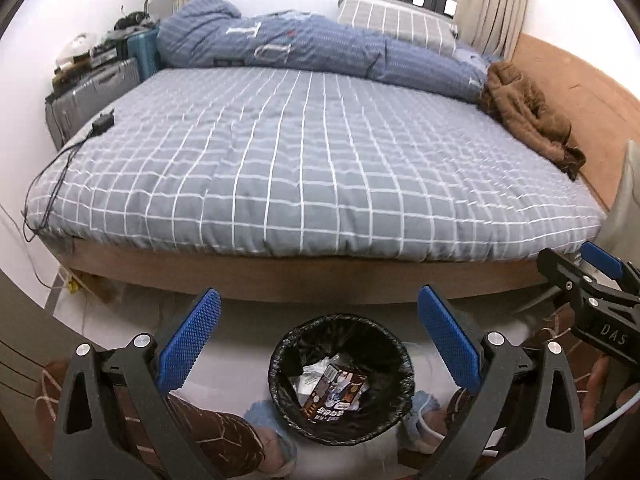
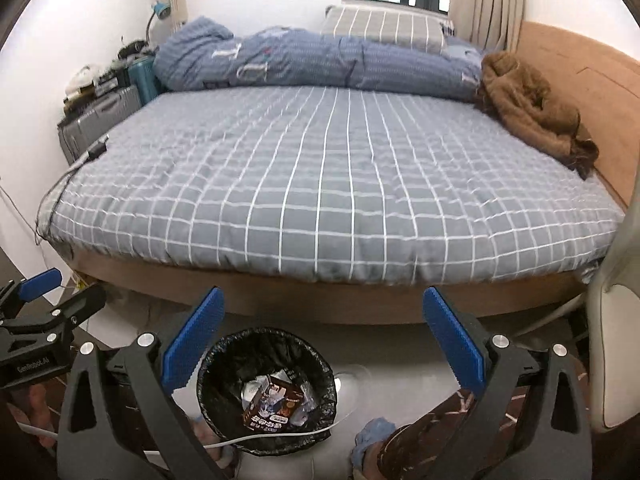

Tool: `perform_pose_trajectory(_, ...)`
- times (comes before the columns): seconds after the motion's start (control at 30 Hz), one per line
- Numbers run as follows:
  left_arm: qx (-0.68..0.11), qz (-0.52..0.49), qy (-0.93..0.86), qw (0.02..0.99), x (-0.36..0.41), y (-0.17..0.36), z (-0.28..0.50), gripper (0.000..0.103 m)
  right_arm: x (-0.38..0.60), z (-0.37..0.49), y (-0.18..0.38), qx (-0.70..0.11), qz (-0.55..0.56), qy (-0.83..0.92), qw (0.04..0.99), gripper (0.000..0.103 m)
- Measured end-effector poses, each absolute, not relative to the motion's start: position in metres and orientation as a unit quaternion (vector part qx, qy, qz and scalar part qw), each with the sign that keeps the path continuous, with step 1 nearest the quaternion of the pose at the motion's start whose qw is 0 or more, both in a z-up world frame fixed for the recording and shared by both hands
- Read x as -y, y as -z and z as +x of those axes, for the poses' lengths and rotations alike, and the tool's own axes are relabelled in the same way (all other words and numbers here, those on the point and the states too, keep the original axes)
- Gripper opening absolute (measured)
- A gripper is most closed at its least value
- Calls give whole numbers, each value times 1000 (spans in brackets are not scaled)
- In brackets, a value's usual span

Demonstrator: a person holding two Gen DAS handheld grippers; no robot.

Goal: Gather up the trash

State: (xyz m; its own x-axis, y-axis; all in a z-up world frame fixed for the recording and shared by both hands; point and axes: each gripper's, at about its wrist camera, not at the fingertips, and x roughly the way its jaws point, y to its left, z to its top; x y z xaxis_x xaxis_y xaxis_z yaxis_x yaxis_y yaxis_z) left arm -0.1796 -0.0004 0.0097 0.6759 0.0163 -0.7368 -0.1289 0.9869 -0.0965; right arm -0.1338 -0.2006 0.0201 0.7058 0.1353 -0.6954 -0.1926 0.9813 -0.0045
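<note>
Both tongs spread wide and empty above the floor, left tongs (image 1: 320, 334) and right tongs (image 2: 322, 334), with the black-lined trash bin (image 1: 341, 376) below holding a brown carton (image 1: 332, 396), white cable (image 2: 276, 436) across its rim only in the right view.

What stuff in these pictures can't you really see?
- Under the bed: dark shadow, both views.
- Bottom of the trash bin: the brown box covers it, right wrist view.
- Items on the suitcases: too small, left wrist view.
- Person's feet: cut off by the lower edge.
</note>
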Motion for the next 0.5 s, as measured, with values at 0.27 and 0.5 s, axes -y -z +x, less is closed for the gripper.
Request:
perform_pose_trajectory(0.27, -380, -66, -35, 922, 9, -37, -199, 97, 205, -154, -41, -357, -41, -85, 929, 95)
perform_pose_trajectory(0.5, -377, -66, -33, 923, 8, -40, -202, 97, 209, -154, -45, -355, -36, -83, 930, 95)
